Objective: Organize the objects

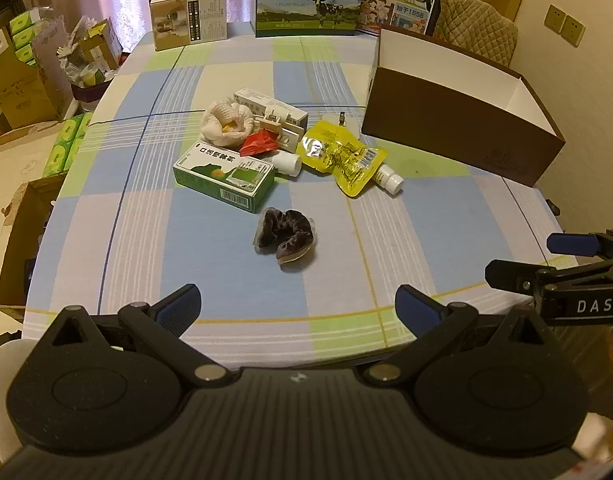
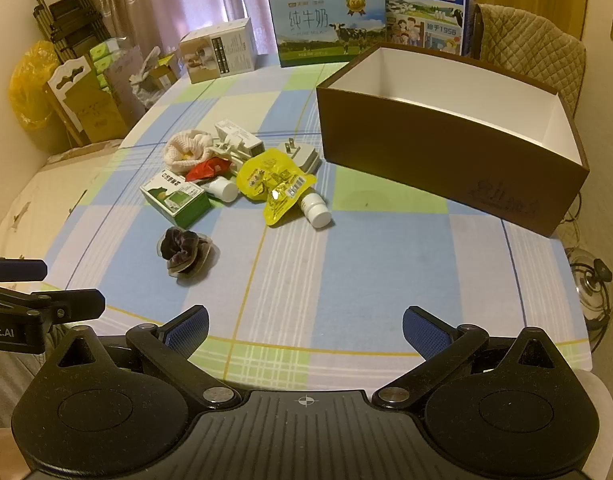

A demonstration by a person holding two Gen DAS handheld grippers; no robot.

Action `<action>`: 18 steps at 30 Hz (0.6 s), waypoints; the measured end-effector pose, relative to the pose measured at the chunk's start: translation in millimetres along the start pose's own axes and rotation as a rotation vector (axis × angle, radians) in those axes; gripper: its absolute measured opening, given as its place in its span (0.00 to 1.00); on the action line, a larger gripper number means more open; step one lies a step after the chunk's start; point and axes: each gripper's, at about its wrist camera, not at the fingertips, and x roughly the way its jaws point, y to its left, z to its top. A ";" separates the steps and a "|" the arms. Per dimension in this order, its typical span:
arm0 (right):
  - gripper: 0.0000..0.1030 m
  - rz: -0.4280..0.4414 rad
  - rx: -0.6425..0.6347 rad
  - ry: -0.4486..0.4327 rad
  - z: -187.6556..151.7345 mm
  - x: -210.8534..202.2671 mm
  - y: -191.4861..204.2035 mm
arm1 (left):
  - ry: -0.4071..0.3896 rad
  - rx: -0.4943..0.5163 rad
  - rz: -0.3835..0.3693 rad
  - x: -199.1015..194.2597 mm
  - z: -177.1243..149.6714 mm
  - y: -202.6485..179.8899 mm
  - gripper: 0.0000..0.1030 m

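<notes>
Left wrist view: left gripper (image 1: 297, 304) gapes empty at the table's near edge; the soft, light velvet scrunchie (image 1: 285, 236) lies mid-table, best pinched across its loop; right gripper (image 2: 305, 327) likewise spread, empty.

Yellow spout pouch (image 1: 342, 156): glossy crinkled foil. Scrunchie (image 1: 284, 236): dark plush velvet. Brown box (image 2: 446, 160): matt cardboard, white inside. Worktop (image 1: 226, 248): woven checked cloth. Tongs' pads (image 2: 186, 330): blue textured rubber.
</notes>
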 end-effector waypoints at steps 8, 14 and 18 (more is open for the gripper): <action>0.98 -0.001 0.000 0.004 -0.9 1.8 -0.6 | 0.005 -0.001 -0.002 2.7 1.2 -0.2 0.99; 0.98 -0.002 0.002 0.011 0.2 4.4 -1.3 | 0.012 -0.004 -0.004 4.7 1.4 0.6 0.99; 0.98 -0.002 0.004 0.012 0.3 4.4 -1.8 | 0.012 -0.005 -0.004 4.8 1.3 0.5 0.99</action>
